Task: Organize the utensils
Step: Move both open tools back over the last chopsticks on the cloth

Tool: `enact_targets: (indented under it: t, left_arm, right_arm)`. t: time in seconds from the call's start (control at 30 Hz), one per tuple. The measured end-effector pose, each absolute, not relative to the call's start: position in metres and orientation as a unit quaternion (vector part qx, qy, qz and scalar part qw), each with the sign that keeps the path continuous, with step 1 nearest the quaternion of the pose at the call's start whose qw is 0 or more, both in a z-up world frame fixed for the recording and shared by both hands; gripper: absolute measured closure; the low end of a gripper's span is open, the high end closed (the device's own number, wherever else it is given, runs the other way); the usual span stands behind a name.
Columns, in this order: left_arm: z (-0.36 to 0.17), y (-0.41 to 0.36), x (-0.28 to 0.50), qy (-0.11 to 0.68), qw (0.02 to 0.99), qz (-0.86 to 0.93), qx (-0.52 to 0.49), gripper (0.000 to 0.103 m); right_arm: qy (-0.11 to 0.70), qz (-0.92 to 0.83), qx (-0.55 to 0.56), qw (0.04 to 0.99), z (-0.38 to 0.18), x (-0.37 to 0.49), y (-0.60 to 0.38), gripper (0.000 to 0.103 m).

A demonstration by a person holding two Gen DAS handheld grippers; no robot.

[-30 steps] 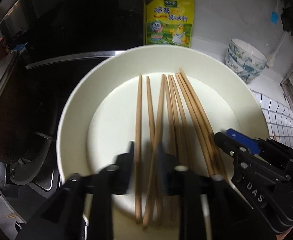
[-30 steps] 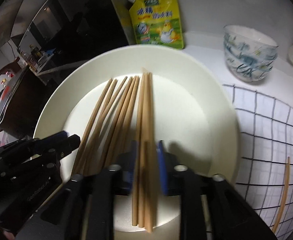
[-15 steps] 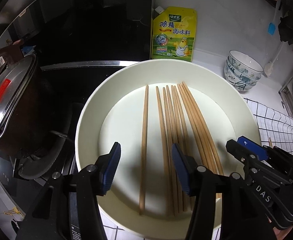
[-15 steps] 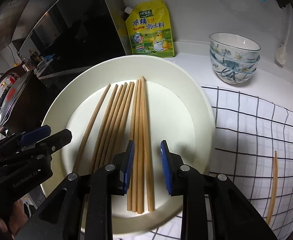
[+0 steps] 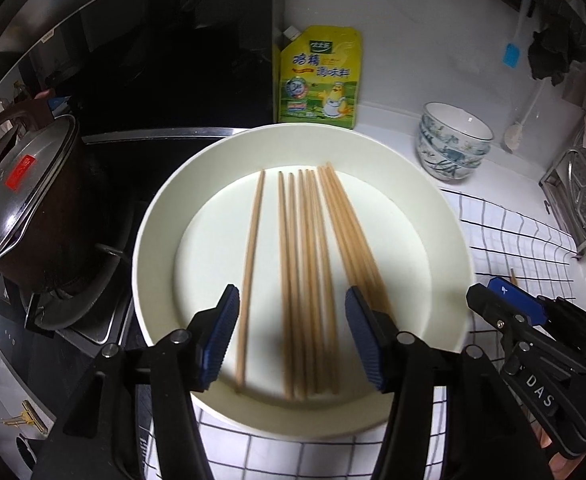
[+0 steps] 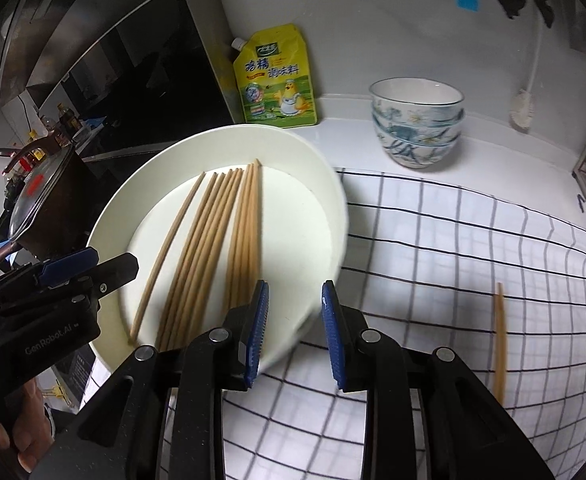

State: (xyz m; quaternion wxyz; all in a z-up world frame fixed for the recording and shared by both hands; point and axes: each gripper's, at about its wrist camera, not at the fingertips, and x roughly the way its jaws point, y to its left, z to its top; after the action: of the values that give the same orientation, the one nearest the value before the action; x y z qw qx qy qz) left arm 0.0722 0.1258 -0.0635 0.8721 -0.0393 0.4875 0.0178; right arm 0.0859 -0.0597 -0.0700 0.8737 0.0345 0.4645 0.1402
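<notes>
Several wooden chopsticks (image 5: 309, 276) lie side by side in a cream plate (image 5: 157, 240), one apart at the left (image 5: 251, 264). My left gripper (image 5: 293, 336) is open and empty above the plate's near edge. My right gripper (image 6: 295, 332) is open and empty over the plate's right rim (image 6: 333, 216); it also shows at the left wrist view's right edge (image 5: 509, 312). The chopsticks (image 6: 213, 240) show in the right wrist view too. One loose chopstick (image 6: 500, 340) lies on the checked cloth (image 6: 453, 264) to the right.
A yellow seasoning pouch (image 5: 319, 80) leans on the wall behind the plate. Stacked patterned bowls (image 5: 453, 146) stand at the back right. A lidded pot (image 5: 25, 200) sits on the stove at left. A metal rack (image 5: 585, 204) is at far right.
Both grippers have opened, let go of the chopsticks and pulled back. The right gripper has shifted right toward the plate's rim. The chopsticks now lie straight and parallel.
</notes>
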Motion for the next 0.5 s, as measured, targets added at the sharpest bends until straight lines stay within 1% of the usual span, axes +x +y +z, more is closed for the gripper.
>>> enact_targets:
  t: [0.23, 0.37, 0.5]
  left_arm:
    - [-0.056, 0.098, 0.060, 0.484, 0.875, 0.012, -0.035, 0.045]
    - [-0.055, 0.076, 0.054, 0.485, 0.874, 0.002, -0.029, 0.045]
    - [-0.056, 0.054, 0.048, 0.486, 0.873, -0.013, -0.026, 0.041]
  right_arm:
    - [0.456, 0.142, 0.039, 0.878, -0.066, 0.064, -0.094, 0.075]
    - [0.443, 0.141, 0.035, 0.885, -0.063, 0.047, -0.119, 0.070]
    - [0.443, 0.124, 0.030, 0.887, -0.067, 0.034, -0.148, 0.068]
